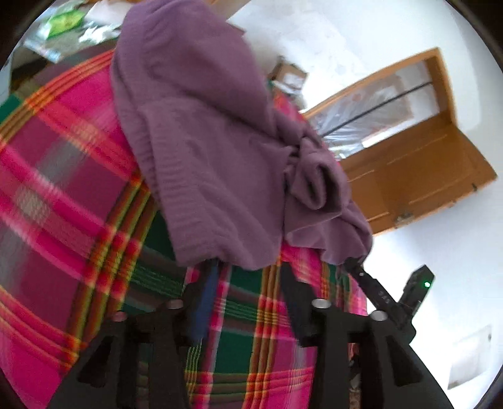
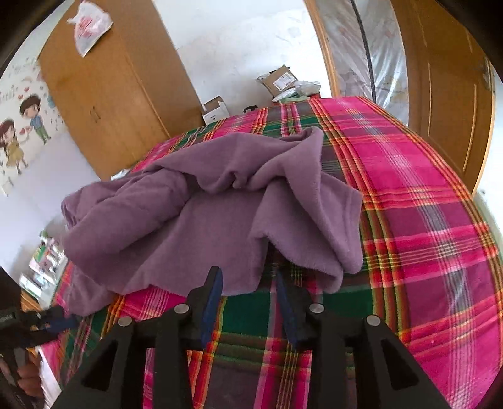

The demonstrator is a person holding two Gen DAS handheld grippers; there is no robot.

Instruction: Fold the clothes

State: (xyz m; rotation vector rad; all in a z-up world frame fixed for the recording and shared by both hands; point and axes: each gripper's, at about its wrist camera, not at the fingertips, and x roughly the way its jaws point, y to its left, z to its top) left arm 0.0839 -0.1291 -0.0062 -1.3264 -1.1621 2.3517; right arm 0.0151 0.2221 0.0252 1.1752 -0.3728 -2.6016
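Observation:
A purple fleece garment (image 1: 204, 141) (image 2: 204, 220) lies crumpled on a bed with a pink, green and red plaid cover (image 1: 63, 188) (image 2: 424, 220). My left gripper (image 1: 248, 277) stands open at the garment's near hem, and the hem drapes over its left fingertip. My right gripper (image 2: 248, 280) is open too, its blue-padded fingers (image 2: 213, 292) set either side of a fold of the near hem without pressing it. The left wrist view shows the right gripper (image 1: 377, 283) at the garment's right corner. The left gripper (image 2: 47, 321) and a hand (image 2: 28, 377) appear low left in the right wrist view.
A wooden wardrobe (image 2: 103, 94) with a plastic bag (image 2: 89, 25) on top stands beyond the bed. Cardboard boxes (image 2: 279, 80) and a white box (image 2: 215, 110) sit at the far edge. A wooden door (image 2: 446, 94) (image 1: 424, 163) is at the right. Packets (image 2: 47, 261) lie by the left edge.

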